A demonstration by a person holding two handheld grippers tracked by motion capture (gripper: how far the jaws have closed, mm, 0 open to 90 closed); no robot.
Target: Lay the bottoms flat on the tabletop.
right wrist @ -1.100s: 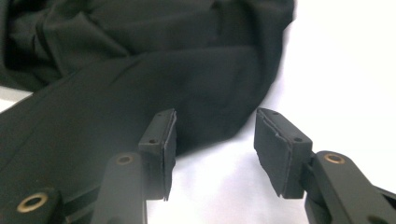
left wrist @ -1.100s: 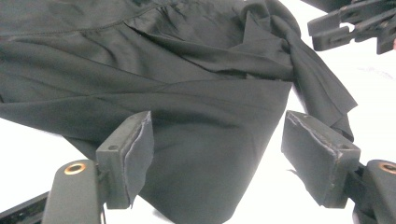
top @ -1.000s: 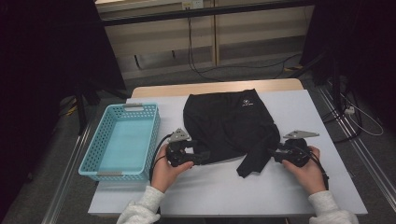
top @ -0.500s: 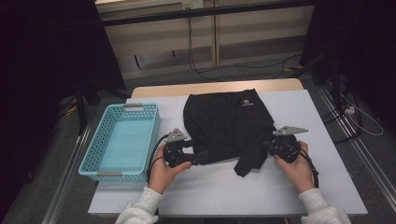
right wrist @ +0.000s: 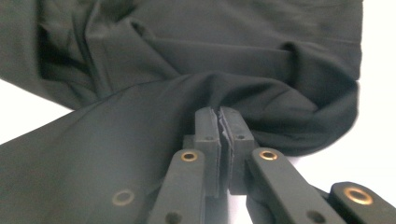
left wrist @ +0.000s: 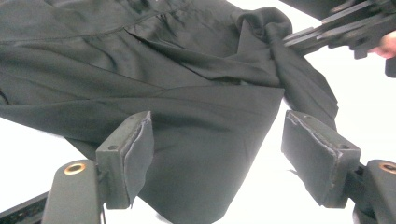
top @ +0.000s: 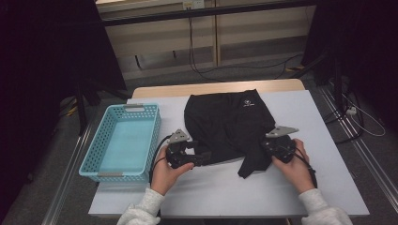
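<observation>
On the white desk (top: 281, 187), a black garment (top: 230, 124) lies spread at centre, a small white logo near its far edge. Right tongs (right wrist: 219, 116) have just been closing; their pads are now pressed together on a fold of the garment at its right near edge, fabric pinched between them. Left tongs (left wrist: 215, 154) stand wide apart over the garment's near left hem, cloth lying between the pads but not squeezed. Turquoise basket (top: 123, 140) sits just left of the garment, beside the left hand (top: 164, 173). Right hand (top: 293, 161) grips its tool near the desk's right side.
</observation>
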